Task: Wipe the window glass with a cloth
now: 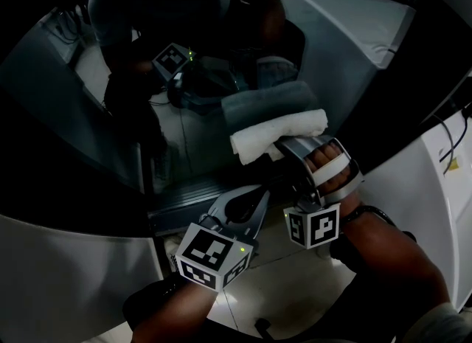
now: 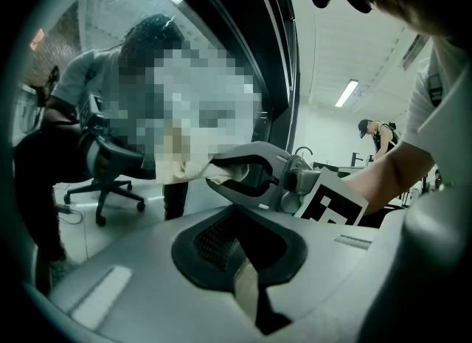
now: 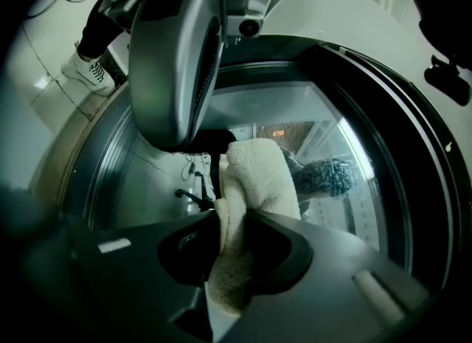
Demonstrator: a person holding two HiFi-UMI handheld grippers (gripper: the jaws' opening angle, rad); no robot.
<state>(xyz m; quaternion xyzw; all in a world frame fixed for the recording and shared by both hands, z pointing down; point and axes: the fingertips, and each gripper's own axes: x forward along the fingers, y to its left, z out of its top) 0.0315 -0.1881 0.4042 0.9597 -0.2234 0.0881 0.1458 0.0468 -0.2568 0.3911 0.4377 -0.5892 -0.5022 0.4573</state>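
Starting on your left: the left gripper (image 1: 258, 195) has its jaws clenched together with nothing between them, only the dark hollow at their base showing in its own view. It hovers low, near the bottom frame (image 1: 184, 200) of the window, just beside your other tool. Over to the right, and here's the action: the right gripper (image 1: 287, 148) is clamped tight on the cloth (image 1: 279, 133), a thick white terry fold squeezed in the middle, one end hanging down through the hollow at the jaw base, the other bulging out past the tips. That free end sits against the window glass (image 3: 354, 127) (its grey reflection meets it edge to edge in the head view). The glass also mirrors an office chair (image 2: 110, 179), dim and dark.
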